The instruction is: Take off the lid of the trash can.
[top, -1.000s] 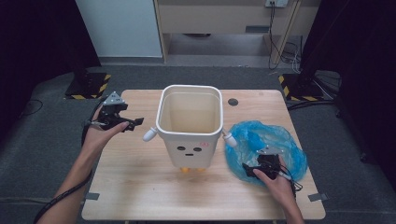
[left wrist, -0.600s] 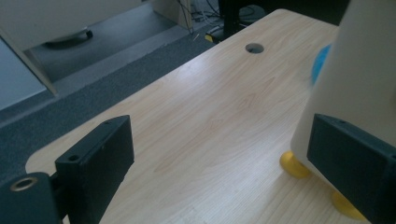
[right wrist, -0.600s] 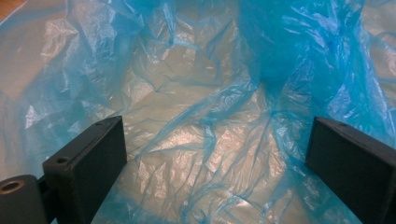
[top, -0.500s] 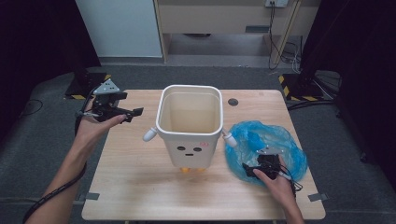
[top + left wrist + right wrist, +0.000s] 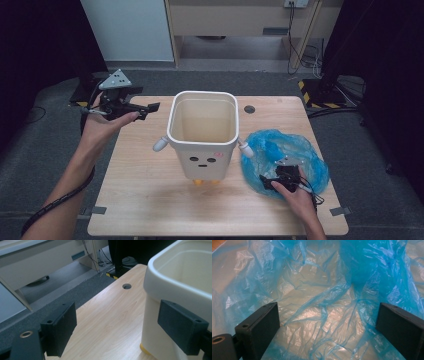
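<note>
A cream bin [image 5: 202, 135] with a small face and yellow feet stands upright mid-table, its inside bare. My left gripper [image 5: 151, 106] is raised left of the bin's rim and apart from it, pointing toward it. In the left gripper view its jaws [image 5: 117, 327] are open and have just been closing slightly, with nothing between them; the bin's wall [image 5: 180, 277] is just beyond the right jaw. A crumpled blue plastic bag [image 5: 295, 150] lies to the right of the bin. My right gripper [image 5: 267, 181] rests low on the bag's near edge, open over the film [image 5: 319, 290].
The wooden table [image 5: 150, 200] has a round cable hole [image 5: 249, 109] behind the bin. Grey tape marks its front corners. Dark carpet surrounds it, with yellow-black striped blocks [image 5: 320, 95] on the floor beyond and a cabinet at the back.
My left hand has lifted its gripper up and slightly back from the table's left side. The right hand and the bag have stayed put.
</note>
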`<state>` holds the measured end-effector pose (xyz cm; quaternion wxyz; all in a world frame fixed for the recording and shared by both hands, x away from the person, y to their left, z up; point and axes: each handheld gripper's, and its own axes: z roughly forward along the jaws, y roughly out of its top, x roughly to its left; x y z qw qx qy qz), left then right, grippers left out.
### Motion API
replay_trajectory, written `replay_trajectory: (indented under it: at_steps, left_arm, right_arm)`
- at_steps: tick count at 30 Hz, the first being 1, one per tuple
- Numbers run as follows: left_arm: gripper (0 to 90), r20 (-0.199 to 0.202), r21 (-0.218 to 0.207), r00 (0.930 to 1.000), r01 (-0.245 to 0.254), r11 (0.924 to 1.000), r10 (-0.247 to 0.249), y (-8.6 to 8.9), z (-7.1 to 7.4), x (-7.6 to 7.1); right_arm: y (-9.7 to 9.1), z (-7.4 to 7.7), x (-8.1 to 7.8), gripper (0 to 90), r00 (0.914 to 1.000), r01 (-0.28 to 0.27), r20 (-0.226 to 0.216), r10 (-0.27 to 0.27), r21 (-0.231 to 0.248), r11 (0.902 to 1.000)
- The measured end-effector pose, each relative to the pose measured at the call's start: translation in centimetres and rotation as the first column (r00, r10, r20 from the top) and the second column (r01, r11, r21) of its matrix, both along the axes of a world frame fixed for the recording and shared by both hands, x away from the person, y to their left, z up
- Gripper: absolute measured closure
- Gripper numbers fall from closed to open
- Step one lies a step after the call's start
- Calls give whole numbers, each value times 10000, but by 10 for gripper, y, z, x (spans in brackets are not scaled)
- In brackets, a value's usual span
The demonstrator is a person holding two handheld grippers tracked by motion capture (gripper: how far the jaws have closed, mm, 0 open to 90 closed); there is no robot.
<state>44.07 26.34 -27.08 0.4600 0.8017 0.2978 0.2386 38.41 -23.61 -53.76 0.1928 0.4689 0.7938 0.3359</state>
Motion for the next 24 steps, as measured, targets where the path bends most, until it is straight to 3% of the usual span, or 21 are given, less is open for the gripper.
replay_trajectory:
  at_steps: [10, 24]
  left_arm:
    - [186, 100, -411, 9995, 301, 9987, -297, -20, 18, 2]
    - [250, 22, -209, 9979, 643, 9977, -642, -57, 19, 15]
  right_arm:
    - [0, 0, 0, 51, 10000, -17, -5, 17, 5, 10000]
    - [-1, 0, 0, 52, 10000, -56, 9, 56, 1, 10000]
